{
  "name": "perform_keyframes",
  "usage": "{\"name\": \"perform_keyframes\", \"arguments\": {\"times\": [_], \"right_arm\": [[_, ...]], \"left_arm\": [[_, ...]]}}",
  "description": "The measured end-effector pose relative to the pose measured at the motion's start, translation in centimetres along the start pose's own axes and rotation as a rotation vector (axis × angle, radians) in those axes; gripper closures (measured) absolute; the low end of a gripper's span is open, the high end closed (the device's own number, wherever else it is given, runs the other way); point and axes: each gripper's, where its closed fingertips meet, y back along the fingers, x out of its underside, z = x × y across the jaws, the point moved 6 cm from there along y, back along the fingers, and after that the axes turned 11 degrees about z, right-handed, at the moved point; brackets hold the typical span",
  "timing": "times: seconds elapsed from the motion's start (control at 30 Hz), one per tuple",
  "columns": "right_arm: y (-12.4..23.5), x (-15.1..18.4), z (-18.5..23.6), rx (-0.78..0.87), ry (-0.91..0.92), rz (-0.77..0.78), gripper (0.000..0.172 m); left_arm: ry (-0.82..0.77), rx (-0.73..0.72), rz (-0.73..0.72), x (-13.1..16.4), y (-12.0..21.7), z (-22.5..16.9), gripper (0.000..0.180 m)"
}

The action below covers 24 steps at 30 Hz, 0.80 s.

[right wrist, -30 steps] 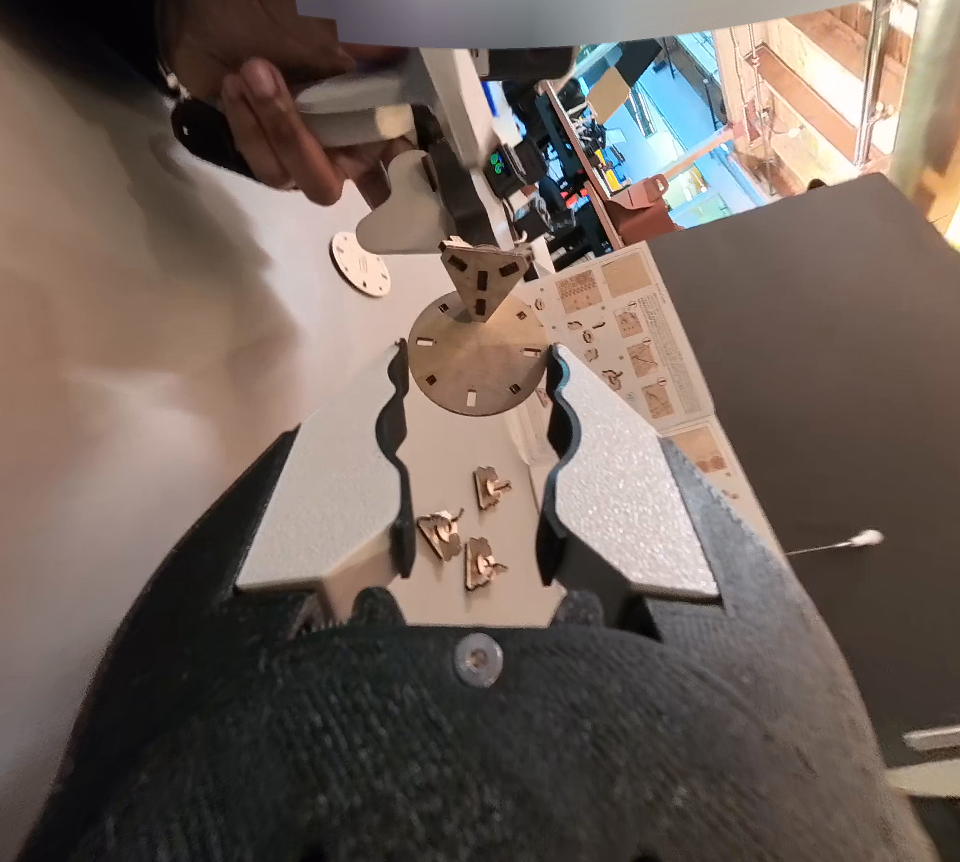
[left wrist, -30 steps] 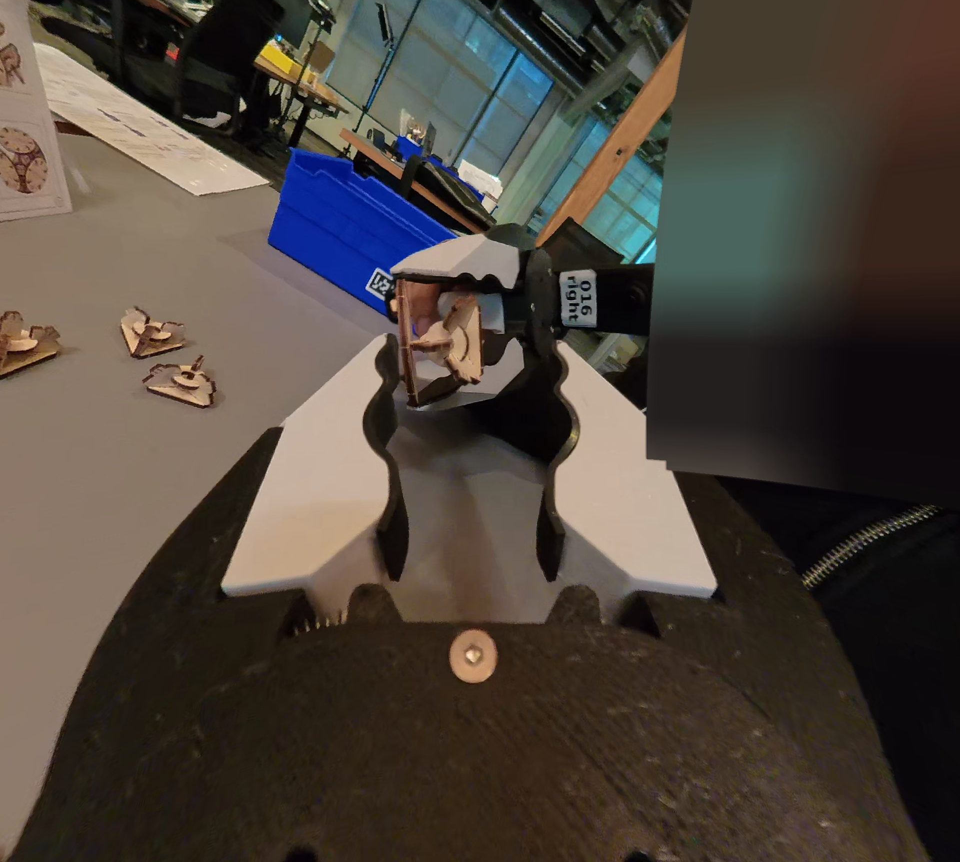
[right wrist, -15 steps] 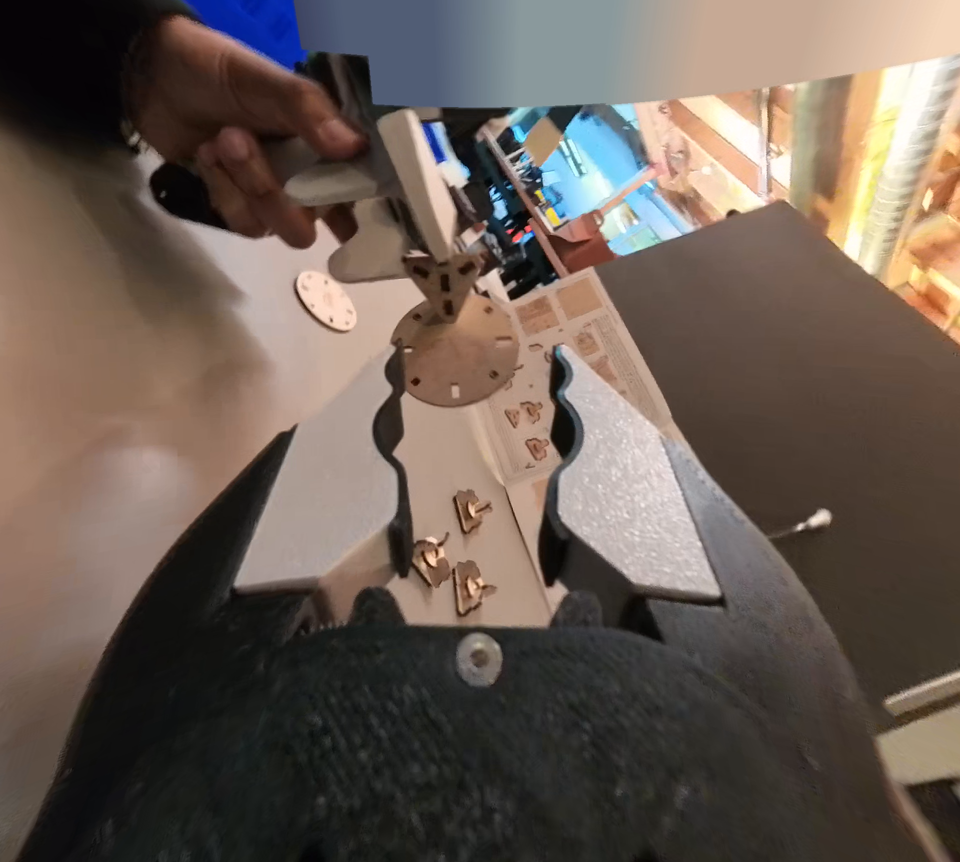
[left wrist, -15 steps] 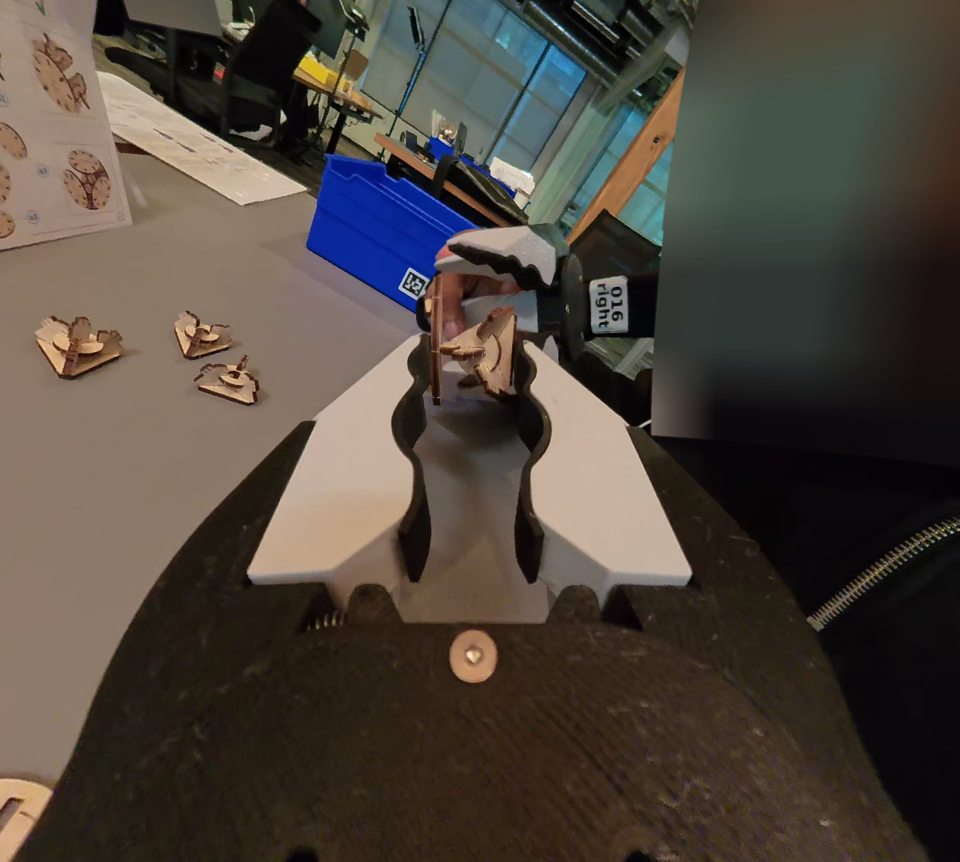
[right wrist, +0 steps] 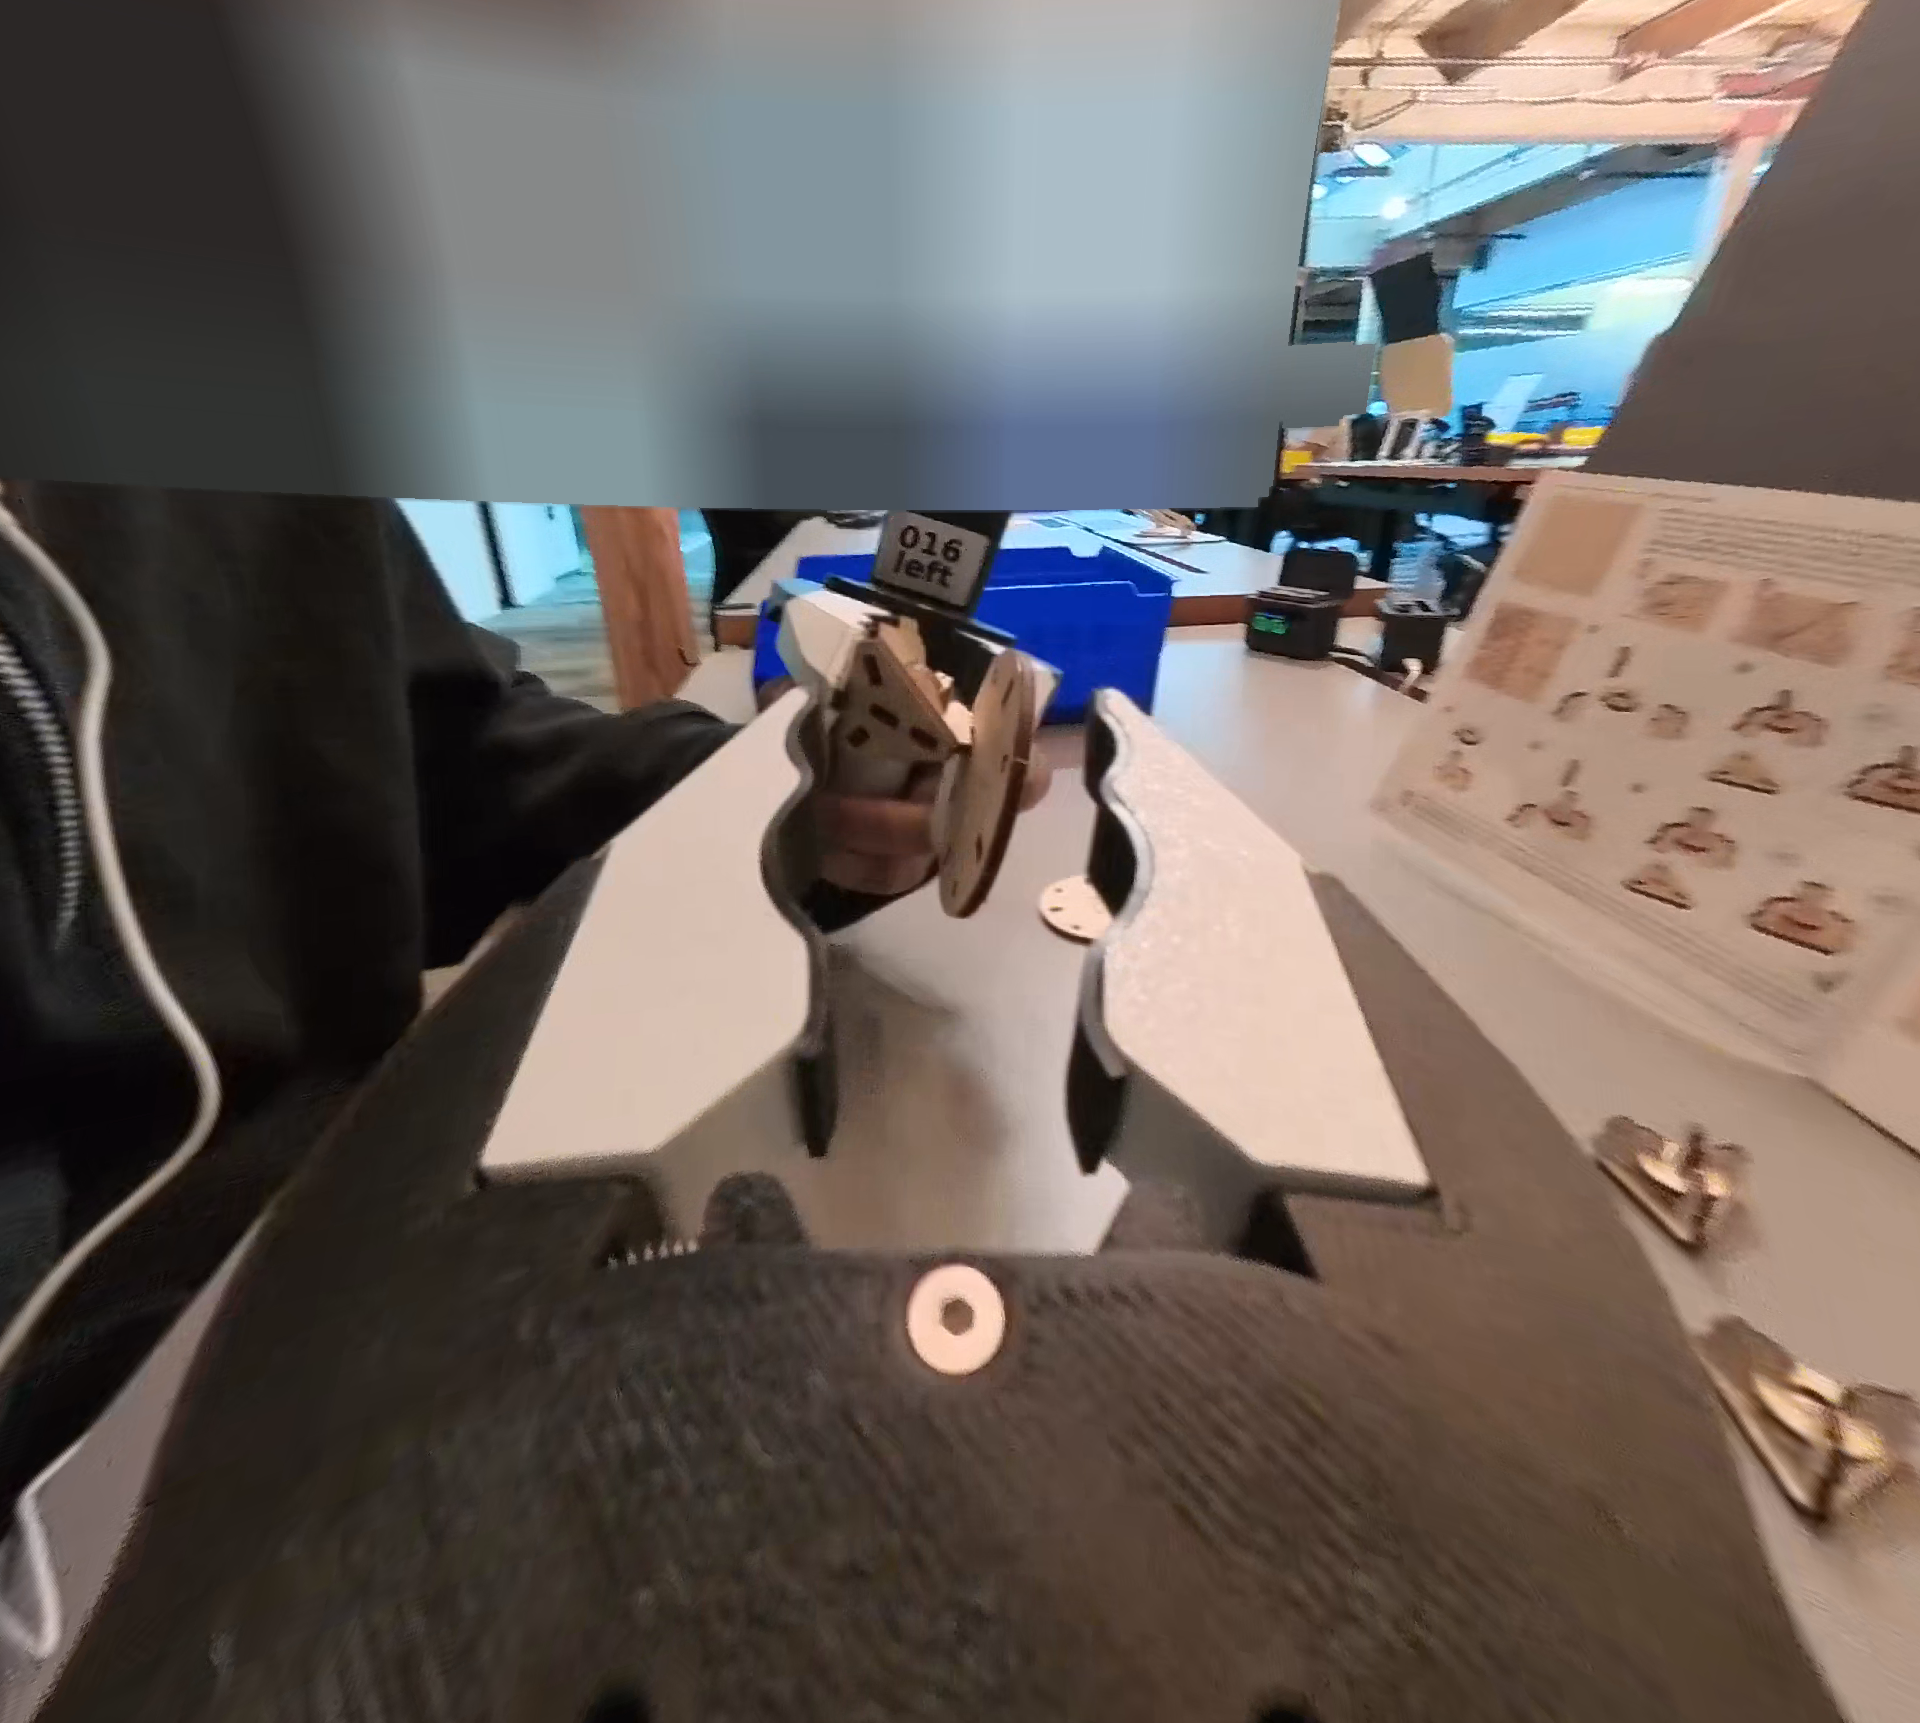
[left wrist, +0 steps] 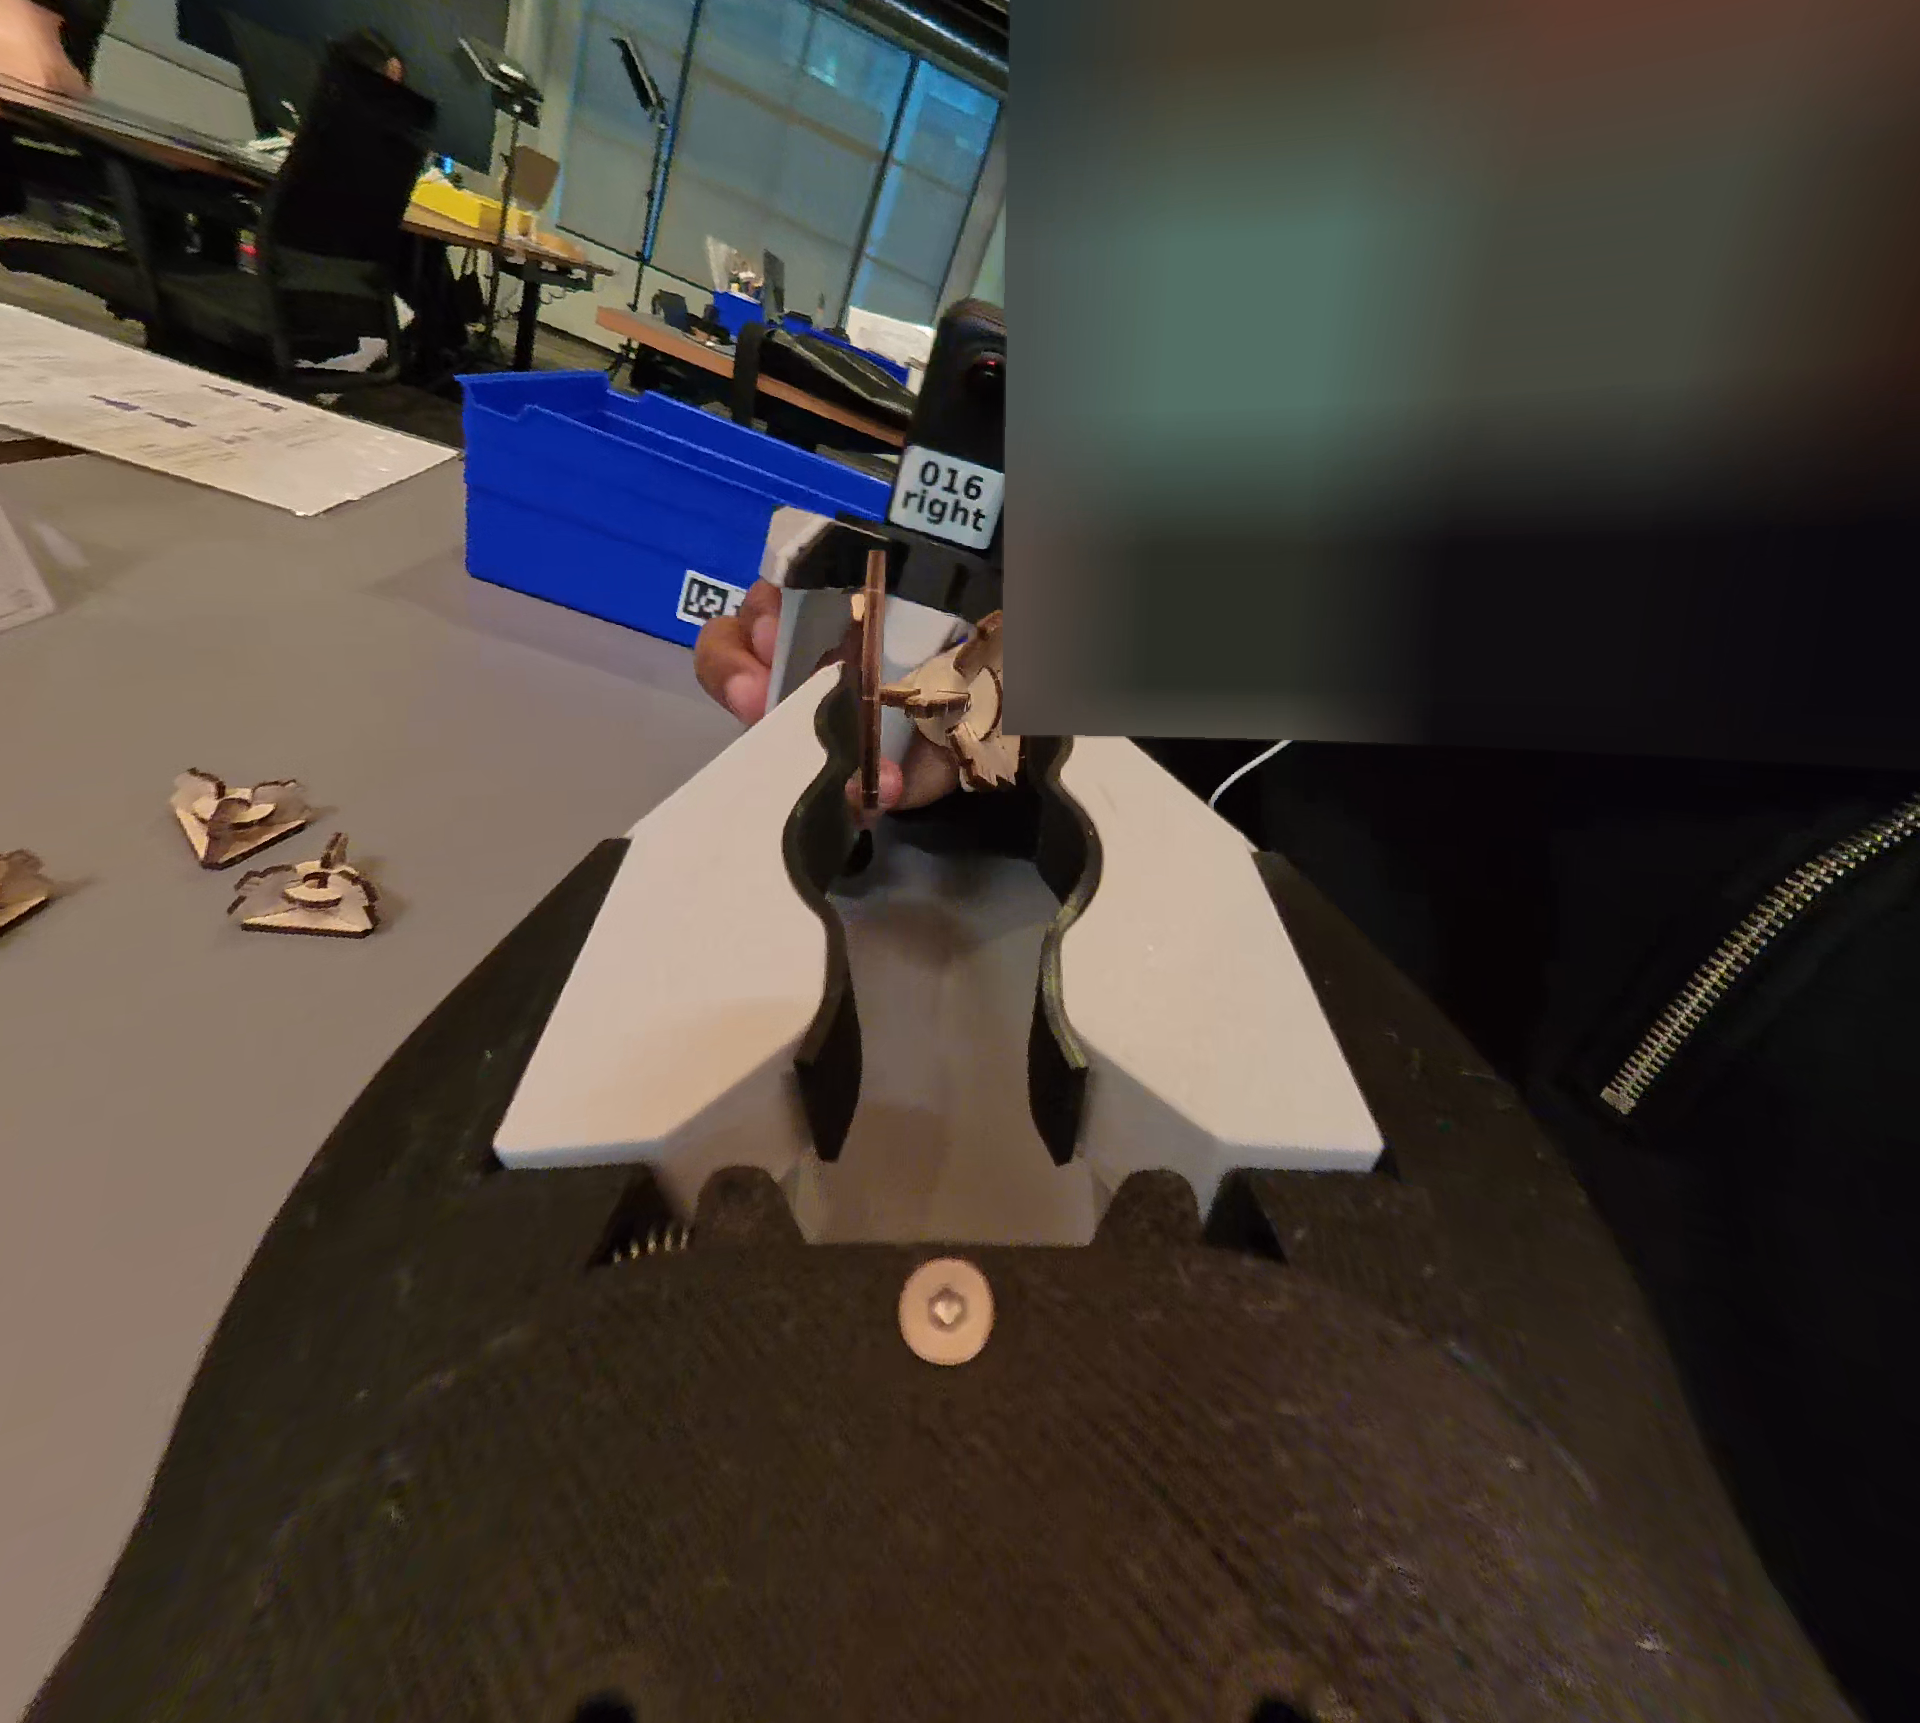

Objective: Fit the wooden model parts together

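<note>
A: Well, start close in. What's the left hand-held gripper [left wrist: 940, 728] doing?

B: It pinches a wooden assembly [left wrist: 935, 707] at its fingertips. That's a round slotted disc [right wrist: 987, 790] joined to a triangular piece [right wrist: 878, 717], held up off the worktop [left wrist: 364, 686]. The right wrist view shows a white finger on each side of it. In its own view the disc stands edge-on against the left pad, and the other pad is hidden.

A: And the right hand-held gripper [right wrist: 945, 717]?

B: Its jaws are spread and it faces the left one. The assembly sits between its fingertips. The triangular piece is close to one finger, but a clear gap shows between the disc and the other finger [right wrist: 1107, 800], so it is not clamping.

A: Anything just behind that?

B: A person's fingers [right wrist: 873, 832] wrap the handle under the assembly, with a dark sleeve [right wrist: 540, 769] beside them.

A: What's on the worktop?

B: A small pale disc [right wrist: 1075, 910] lies flat just past the right fingertip. Two small wooden pieces [left wrist: 307, 894] lie well apart from the grippers, to the left in the left wrist view. A printed sheet with diagrams [right wrist: 1683, 738] stands propped up.

A: Farther back?

B: A blue bin [left wrist: 623, 510] sits on the worktop, with desks and windows beyond it.
</note>
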Motion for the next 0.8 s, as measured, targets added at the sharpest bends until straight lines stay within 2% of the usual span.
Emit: {"name": "perform_keyframes", "arguments": {"times": [0.07, 0.17, 0.3, 0.8], "right_arm": [[0.0, 0.1, 0.3, -0.043, -0.008, 0.007, 0.136], [-0.1, 0.3, 0.6, -0.079, -0.013, 0.013, 0.144], [-0.3, 0.6, 1.0, -0.144, -0.042, 0.034, 0.147], [-0.2, 0.7, 1.3, -0.142, 0.03, 0.051, 0.153]], "left_arm": [[-0.01, 0.017, 0.008, 0.1, -0.2, -0.3, 0.151], [-0.013, 0.051, 0.021, 0.3, -0.5, -0.6, 0.151], [-0.004, 0.086, 0.032, 0.5, -0.8, -0.9, 0.151], [0.026, 0.126, 0.067, 0.6, -0.9, -1.0, 0.152]]}}
